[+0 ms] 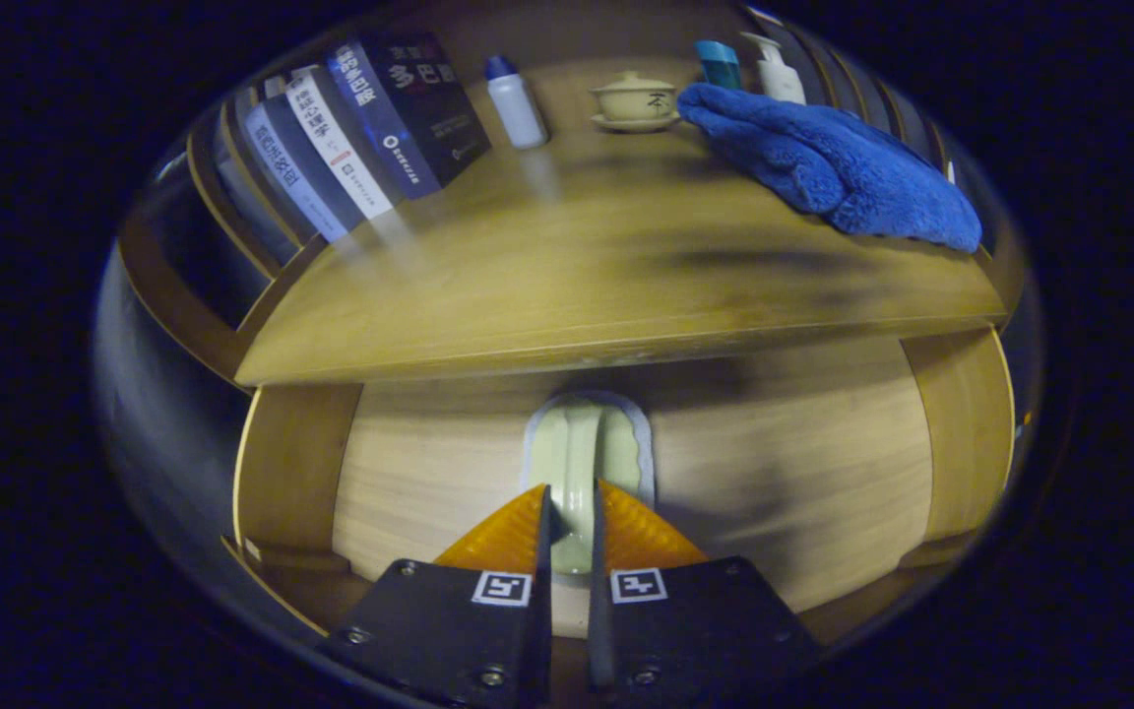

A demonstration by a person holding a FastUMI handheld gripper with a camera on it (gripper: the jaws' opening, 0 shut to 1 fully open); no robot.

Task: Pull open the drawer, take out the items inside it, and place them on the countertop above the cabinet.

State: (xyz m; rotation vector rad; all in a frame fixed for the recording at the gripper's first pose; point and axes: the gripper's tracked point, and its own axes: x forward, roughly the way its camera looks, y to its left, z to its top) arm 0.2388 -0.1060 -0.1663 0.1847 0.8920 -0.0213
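Wooden worktop [567,286] above the cabinet carries, from left to right, leaning books [370,128], a white bottle [515,98], a lidded cup [634,98] and a blue towel [823,162]. Below it, your claw [570,512] pinches the pale green handle [582,463] of the closed drawer [774,473], its fingers nearly together around the bar. If you pull at an angle, the smooth handle may slip out.

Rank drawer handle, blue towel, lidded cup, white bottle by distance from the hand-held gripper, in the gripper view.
1. Drawer handle: between the fingers of the hand-held gripper, which close around it.
2. Blue towel: on the countertop, beyond the fingers, right side.
3. White bottle and lidded cup: both at the countertop's back, bottle by the books; too close to call.
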